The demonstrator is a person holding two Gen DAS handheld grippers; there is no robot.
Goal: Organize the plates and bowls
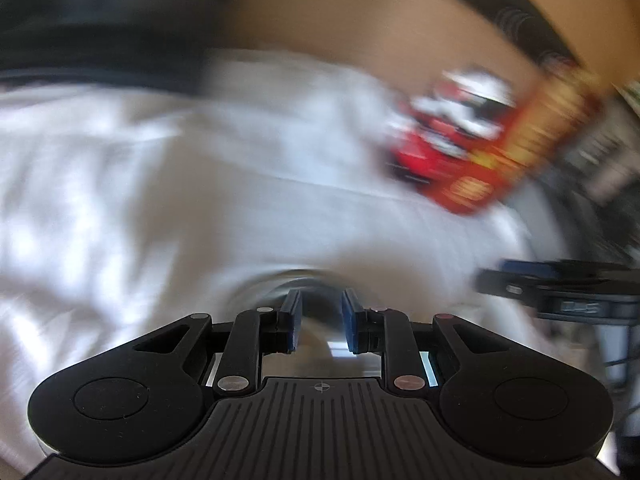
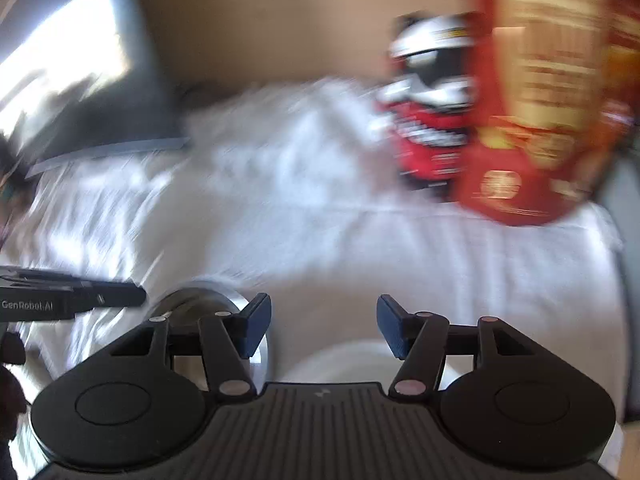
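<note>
1. Now the left gripper (image 1: 320, 322) hangs over a steel bowl (image 1: 280, 288) on the white cloth (image 1: 160, 200); whether its narrow-set pads grip the bowl, I cannot tell.
2. Beside that bowl, the right gripper (image 2: 324, 326) is released above a white plate (image 2: 340, 360).

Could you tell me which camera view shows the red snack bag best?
The right wrist view: the red snack bag fills the upper right, large though blurred, standing on the white cloth. The left wrist view shows the same bag smaller, farther off at the right and more smeared.
</note>
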